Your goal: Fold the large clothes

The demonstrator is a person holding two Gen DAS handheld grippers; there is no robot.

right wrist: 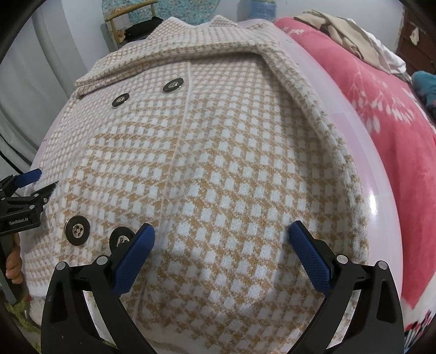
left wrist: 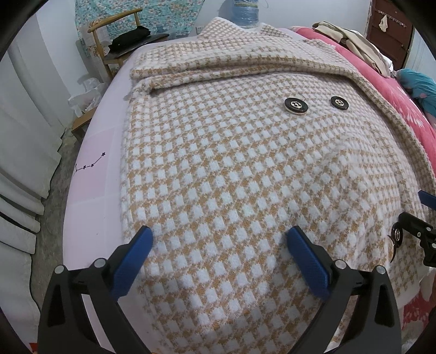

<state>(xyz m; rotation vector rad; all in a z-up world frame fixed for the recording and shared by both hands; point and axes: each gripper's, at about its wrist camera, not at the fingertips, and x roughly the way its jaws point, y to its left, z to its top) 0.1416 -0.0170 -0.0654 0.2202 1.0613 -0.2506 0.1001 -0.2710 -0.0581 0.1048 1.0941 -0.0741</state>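
Coat point(left wrist: 231, 163) flat on bed point(left wrist: 92, 168), long axis running from near edge to far edge; left gripper point(left wrist: 219, 239) and right gripper point(right wrist: 222, 237) jaws spread, empty, both over near hem; neither nearer.

A pale pink sheet point(left wrist: 92, 174) with a small printed string of dark stars point(left wrist: 90, 164) covers the bed. Along its far side lies a deep pink blanket point(right wrist: 387, 130) patterned with white leaves, and a heap of beige and white clothes point(right wrist: 351, 35) sits on it near a teal item point(left wrist: 419, 84) (what that is cannot be told). Beyond the bed a wooden chair point(left wrist: 114, 35) carries something black point(left wrist: 130, 39), next to a blue-wrapped water bottle point(left wrist: 246, 13). White panels point(left wrist: 21, 174) lean by the wall.
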